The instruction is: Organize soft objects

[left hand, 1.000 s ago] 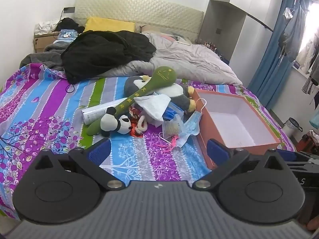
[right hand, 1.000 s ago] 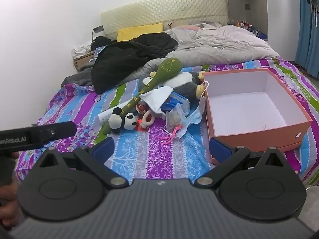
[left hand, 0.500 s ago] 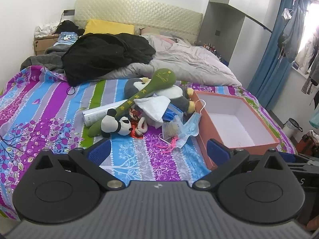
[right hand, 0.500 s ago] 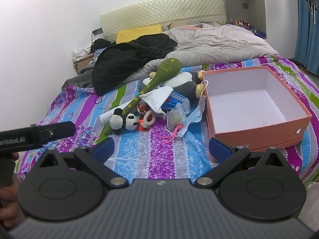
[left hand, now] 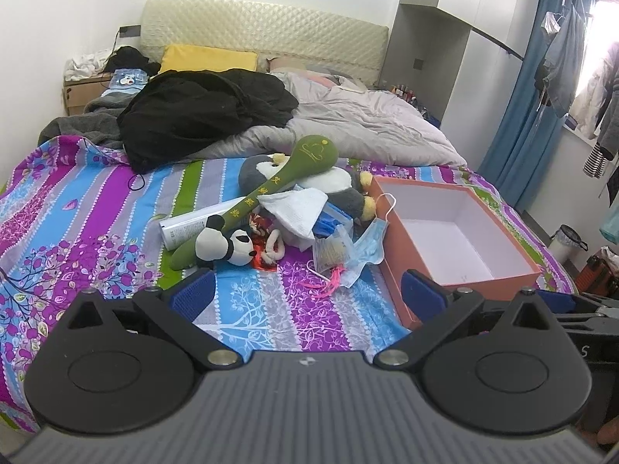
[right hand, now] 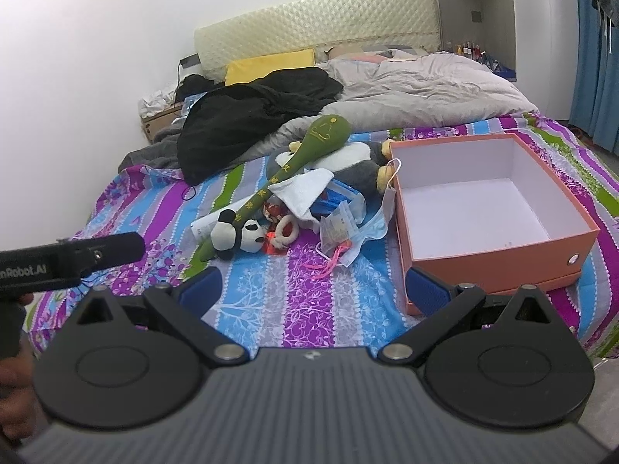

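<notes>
Both grippers hover over the foot of a bed covered in a striped purple-and-blue sheet (left hand: 77,208). The left gripper (left hand: 307,294) and the right gripper (right hand: 313,286) each stand with blue-padded jaws spread wide, holding nothing. At 12 o'clock from both lies a heap of soft things: a panda plush (left hand: 228,245) nearest, a long green plush mallet (left hand: 286,178) slanting across it toward 1 o'clock, a grey-and-white penguin plush (left hand: 340,189) behind, a white cloth (left hand: 300,208), and a blue face mask (left hand: 371,241) touching the box wall. An open orange box (right hand: 499,255) with a white interior sits at 2 o'clock, just beside the heap. Black clothing (left hand: 201,116) and a grey duvet (left hand: 367,127) lie farther up the bed.
</notes>
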Motion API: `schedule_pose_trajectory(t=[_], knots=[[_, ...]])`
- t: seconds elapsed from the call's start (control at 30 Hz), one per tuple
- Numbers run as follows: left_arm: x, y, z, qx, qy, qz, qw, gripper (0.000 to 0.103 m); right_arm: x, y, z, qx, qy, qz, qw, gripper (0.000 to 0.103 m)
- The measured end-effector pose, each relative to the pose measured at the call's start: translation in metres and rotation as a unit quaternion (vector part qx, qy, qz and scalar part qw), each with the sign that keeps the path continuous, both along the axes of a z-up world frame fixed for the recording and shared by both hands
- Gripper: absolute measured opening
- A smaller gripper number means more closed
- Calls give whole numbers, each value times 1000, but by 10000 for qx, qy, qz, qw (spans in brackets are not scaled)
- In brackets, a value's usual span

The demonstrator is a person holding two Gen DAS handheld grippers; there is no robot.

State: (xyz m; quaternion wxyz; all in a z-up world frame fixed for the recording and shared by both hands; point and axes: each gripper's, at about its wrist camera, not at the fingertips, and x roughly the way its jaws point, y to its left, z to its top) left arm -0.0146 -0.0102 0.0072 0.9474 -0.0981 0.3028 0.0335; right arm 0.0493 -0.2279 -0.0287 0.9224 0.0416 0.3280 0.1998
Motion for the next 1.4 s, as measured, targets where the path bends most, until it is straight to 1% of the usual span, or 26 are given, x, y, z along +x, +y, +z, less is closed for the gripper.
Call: schedule_pose_trajectory(t=[0.13,0.6,0.77,1.0,1.17,1.27,1.4], knots=[[0,0,0,-5,-8,7,10000,103,-1,0,0,15,-46,-29,10000,103],[-1,1,-2,-38,3,-24,10000,103,-1,0,-1,-12,1,-44,10000,103],[1,2,-5,-40,33,-38,10000,103,-2,1,-3,35,69,66,9999,103],[2,3,-11,-44,96,-21,9999,103,-2,-1,-8,36,153,49,9999,103],[3,3,-14,-90,135,-32,9999,103,2,-7,-12,209,243,49,9995,103],[4,4,-18,-73,214,81,9997,103,3,-6,-13,230,268,89,9993,103],[3,5,-21,-55,225,166,9996,103,4,-8,-17,333,366,163,9986,103]])
